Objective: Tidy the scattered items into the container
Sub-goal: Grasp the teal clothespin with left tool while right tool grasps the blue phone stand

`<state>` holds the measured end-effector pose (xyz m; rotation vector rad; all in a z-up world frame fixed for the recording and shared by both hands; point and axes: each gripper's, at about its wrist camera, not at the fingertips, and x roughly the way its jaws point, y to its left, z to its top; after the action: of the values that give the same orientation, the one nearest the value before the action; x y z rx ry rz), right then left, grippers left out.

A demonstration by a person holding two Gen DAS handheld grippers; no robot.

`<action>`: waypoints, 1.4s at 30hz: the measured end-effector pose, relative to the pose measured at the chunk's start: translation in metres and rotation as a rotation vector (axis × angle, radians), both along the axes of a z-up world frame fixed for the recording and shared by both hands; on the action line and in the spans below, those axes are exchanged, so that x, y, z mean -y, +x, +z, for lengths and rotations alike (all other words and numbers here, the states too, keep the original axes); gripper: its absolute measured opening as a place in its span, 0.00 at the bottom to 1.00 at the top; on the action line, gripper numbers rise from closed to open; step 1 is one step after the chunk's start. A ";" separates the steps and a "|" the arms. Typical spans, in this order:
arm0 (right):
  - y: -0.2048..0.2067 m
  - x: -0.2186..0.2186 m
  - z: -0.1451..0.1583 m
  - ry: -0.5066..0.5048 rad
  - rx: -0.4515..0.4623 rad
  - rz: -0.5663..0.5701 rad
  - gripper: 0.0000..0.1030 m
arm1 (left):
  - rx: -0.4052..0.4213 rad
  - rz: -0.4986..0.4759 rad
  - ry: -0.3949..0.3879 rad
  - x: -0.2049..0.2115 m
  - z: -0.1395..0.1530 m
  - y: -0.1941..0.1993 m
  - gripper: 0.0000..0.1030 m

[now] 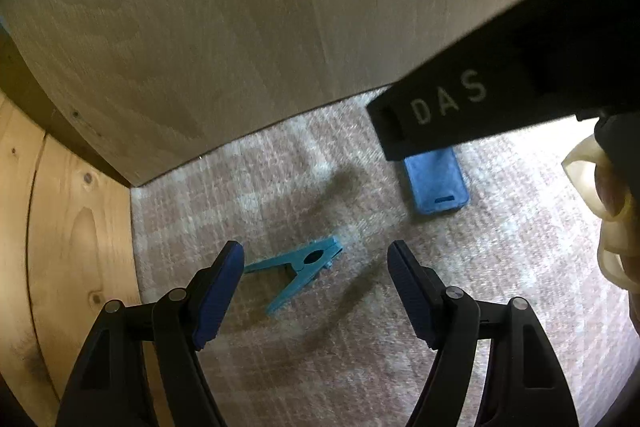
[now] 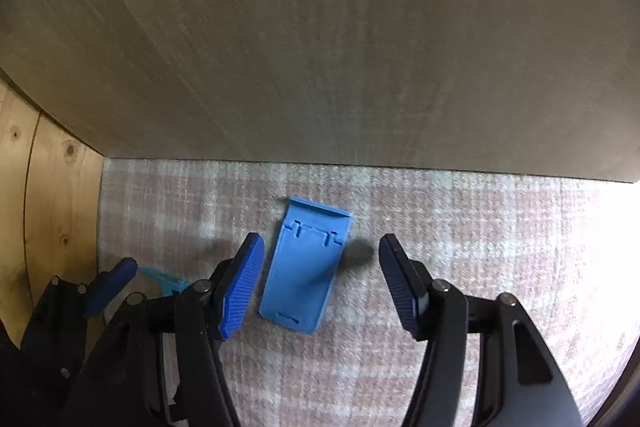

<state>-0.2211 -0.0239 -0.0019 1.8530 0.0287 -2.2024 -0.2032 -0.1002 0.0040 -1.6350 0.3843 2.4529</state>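
A pale woven cloth point(image 2: 460, 227) with a faint pink and cream plaid covers the supporting surface. At its far edge it meets a grey-brown wooden panel point(image 2: 320, 47), and at its left edge a knotty pine board point(image 2: 52, 195). Two things lie directly on the cloth. A teal clothes peg point(image 1: 302, 269) lies flat towards the left. A blue rectangular plastic piece point(image 2: 306, 271) lies flat to the right of the peg and apart from it, its far end raised into a lip.
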 end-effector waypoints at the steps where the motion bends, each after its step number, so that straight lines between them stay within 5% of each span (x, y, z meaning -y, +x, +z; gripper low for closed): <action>1: -0.001 0.003 -0.002 0.010 0.004 0.002 0.57 | 0.004 0.006 0.004 0.001 -0.002 -0.001 0.70; 9: 0.008 0.023 -0.005 0.137 -0.056 0.091 0.57 | 0.022 0.042 0.061 0.009 -0.007 0.005 0.64; 15: 0.015 0.020 -0.003 0.144 -0.071 0.147 0.54 | 0.028 0.083 0.114 0.013 -0.009 0.010 0.59; 20: 0.016 0.008 -0.001 0.143 -0.061 0.183 0.49 | 0.008 0.068 0.043 0.006 -0.007 0.009 0.54; 25: 0.014 -0.008 0.001 0.151 -0.049 0.202 0.43 | 0.016 0.075 0.057 0.005 -0.009 0.008 0.52; 30: 0.012 -0.029 0.004 0.144 -0.038 0.198 0.35 | 0.017 0.031 0.050 -0.008 -0.009 0.013 0.30; 42: 0.013 -0.056 0.011 0.102 -0.051 0.159 0.34 | -0.016 0.096 0.026 -0.024 -0.005 0.024 0.28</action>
<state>-0.2085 0.0325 0.0087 1.7781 0.2936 -2.1743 -0.1789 -0.0757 -0.0009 -1.6620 0.2812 2.5302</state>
